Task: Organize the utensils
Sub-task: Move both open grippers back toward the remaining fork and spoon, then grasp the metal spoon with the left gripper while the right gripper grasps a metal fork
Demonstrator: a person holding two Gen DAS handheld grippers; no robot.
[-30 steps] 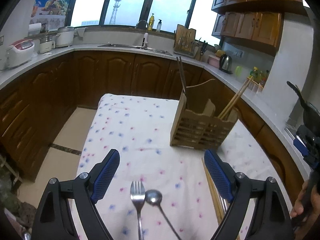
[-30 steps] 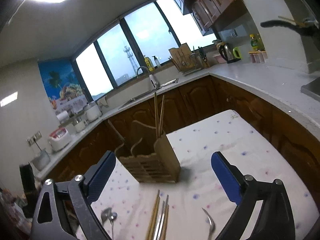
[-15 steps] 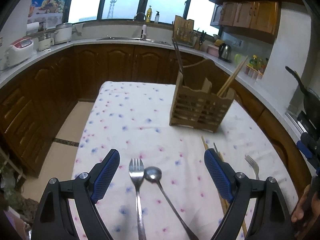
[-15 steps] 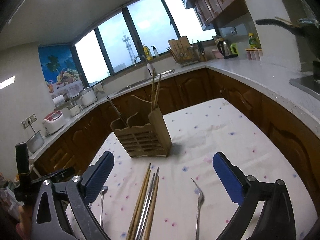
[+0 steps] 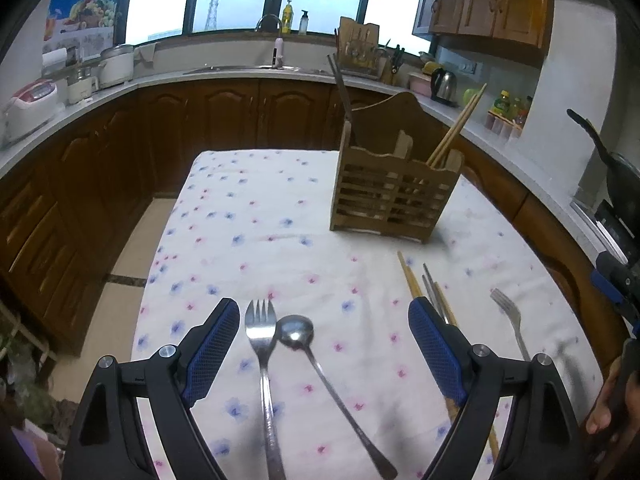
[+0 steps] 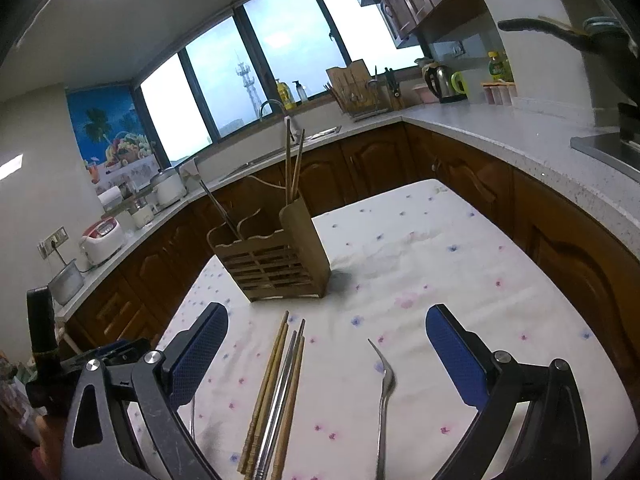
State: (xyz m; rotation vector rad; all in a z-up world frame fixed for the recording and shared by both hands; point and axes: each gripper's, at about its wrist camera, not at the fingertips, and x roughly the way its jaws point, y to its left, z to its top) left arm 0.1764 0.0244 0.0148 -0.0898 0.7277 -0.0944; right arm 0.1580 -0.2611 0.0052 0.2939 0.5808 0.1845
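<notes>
Left wrist view: the left gripper point(image 5: 324, 340) has its jaws wide apart, with nothing held. Between its fingers, nearer the left one, lie a fork point(image 5: 262, 344) and, touching its right side, a spoon point(image 5: 298, 330), both on the floral cloth point(image 5: 256, 216). Just past the right fingertip lie chopsticks point(image 5: 410, 276), partly hidden by that finger. Ahead of the right finger stands the wooden holder point(image 5: 394, 196), with chopsticks upright in it.

Right wrist view: the right gripper point(image 6: 326, 344) is likewise wide open and empty. Between its fingers, nearer the left one, lies a bundle of wooden and metal chopsticks point(image 6: 280, 384); nearer the right one lies a second fork point(image 6: 386, 384). The holder point(image 6: 272, 260) stands ahead of the left finger.
</notes>
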